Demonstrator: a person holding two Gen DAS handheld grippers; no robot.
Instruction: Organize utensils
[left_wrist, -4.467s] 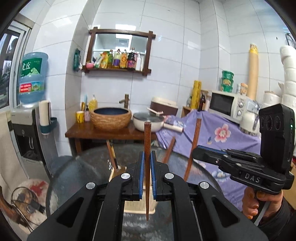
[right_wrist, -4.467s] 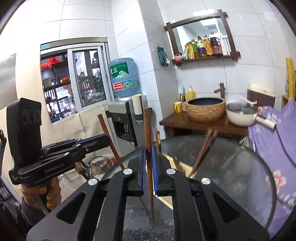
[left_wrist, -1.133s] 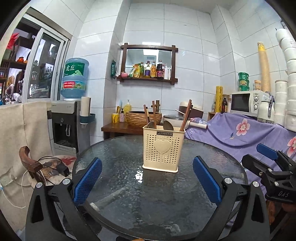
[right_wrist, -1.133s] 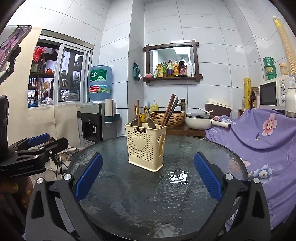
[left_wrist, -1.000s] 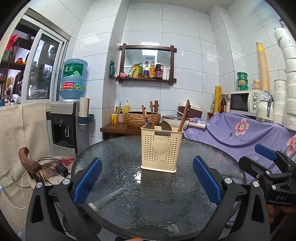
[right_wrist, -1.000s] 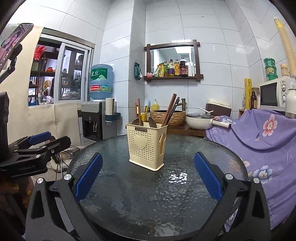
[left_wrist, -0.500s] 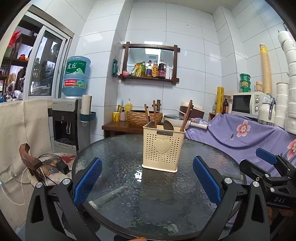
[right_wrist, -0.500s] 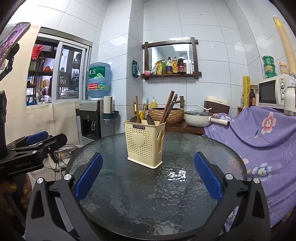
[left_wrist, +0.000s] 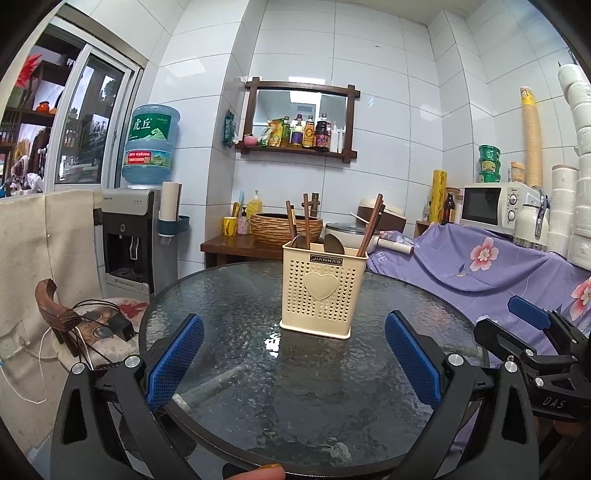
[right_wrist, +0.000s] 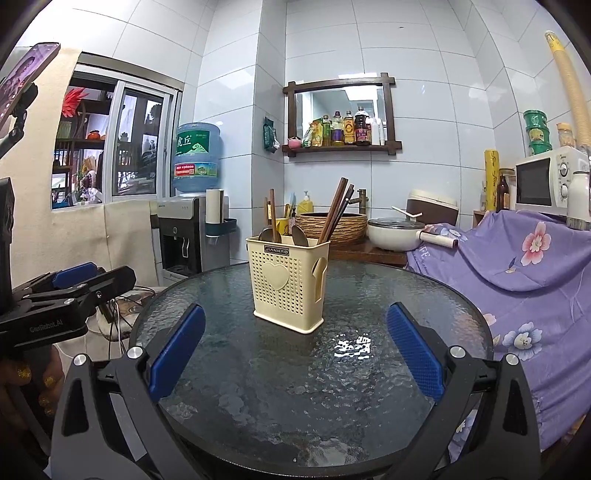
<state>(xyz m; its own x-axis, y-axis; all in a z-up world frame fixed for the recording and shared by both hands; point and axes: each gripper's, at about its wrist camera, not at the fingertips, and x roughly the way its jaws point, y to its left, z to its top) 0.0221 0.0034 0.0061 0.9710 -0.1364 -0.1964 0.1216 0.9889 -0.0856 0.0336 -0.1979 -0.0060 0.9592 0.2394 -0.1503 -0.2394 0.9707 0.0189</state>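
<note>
chopsticks (left_wrist: 370, 229) in holder (left_wrist: 322, 294), holder on table (left_wrist: 236, 325)

One holder (left_wrist: 322, 293), two spoons (left_wrist: 334, 244), four chopsticks (left_wrist: 370, 229).

"JIANHAO" on the cream perforated plastic utensil holder (left_wrist: 323, 295); "DAS" on the black right gripper (left_wrist: 532, 343); "虎丘" on the blue water jug (left_wrist: 150, 147)

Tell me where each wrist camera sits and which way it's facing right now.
Left wrist: on the left gripper, facing the holder across the table; its open fingers frame the view, right gripper at right.
Right wrist: on the right gripper, facing the holder from further right; open fingers, left gripper at left.
Shared: holder, table, water jug, wall shelf.
</note>
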